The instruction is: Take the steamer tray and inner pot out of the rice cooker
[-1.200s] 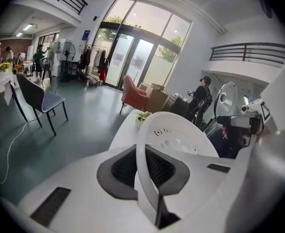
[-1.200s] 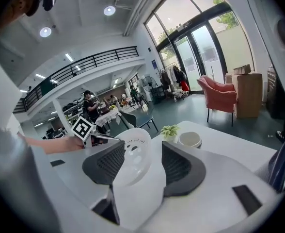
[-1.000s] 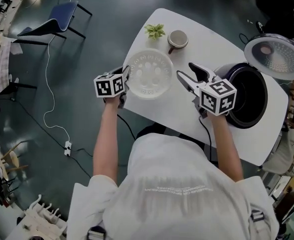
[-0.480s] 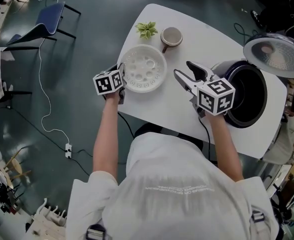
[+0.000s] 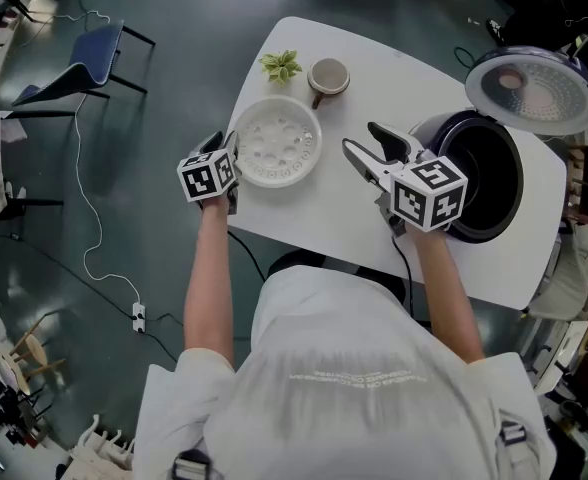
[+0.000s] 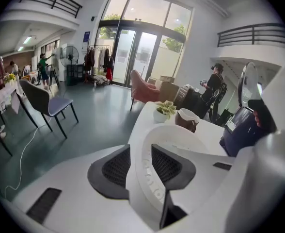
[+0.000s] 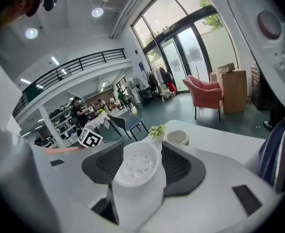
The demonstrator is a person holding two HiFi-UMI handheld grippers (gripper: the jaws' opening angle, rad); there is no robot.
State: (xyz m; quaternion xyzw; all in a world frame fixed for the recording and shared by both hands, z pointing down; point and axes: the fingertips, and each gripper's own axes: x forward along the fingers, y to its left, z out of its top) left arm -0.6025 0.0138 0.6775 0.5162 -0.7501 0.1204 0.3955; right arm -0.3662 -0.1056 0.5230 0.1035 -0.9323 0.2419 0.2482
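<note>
The white perforated steamer tray [image 5: 277, 143] lies flat on the white table [image 5: 324, 218], left of the rice cooker [image 5: 444, 133]. My left gripper [image 5: 231, 158] is at the tray's near-left rim. Its jaws have just been opening, and the rim [image 6: 147, 178] stands between the pads with a gap on either side. My right gripper [image 5: 362, 138] hovers open and empty over the table between tray and cooker, pointing at the tray [image 7: 135, 171]. The dark inner pot [image 5: 489, 178] sits inside the cooker, whose lid [image 5: 539, 88] stands raised.
A brown cup [image 5: 327, 75] and a small potted plant [image 5: 281, 65] stand just behind the tray. The table's curved edge runs right beside my left gripper. On the floor to the left are a blue chair [image 5: 89, 53] and a white cable [image 5: 84, 168].
The tray has sunk from a raised hold onto the table, carried a little left. The left jaws have opened off its rim. The right gripper has stayed where it was.
</note>
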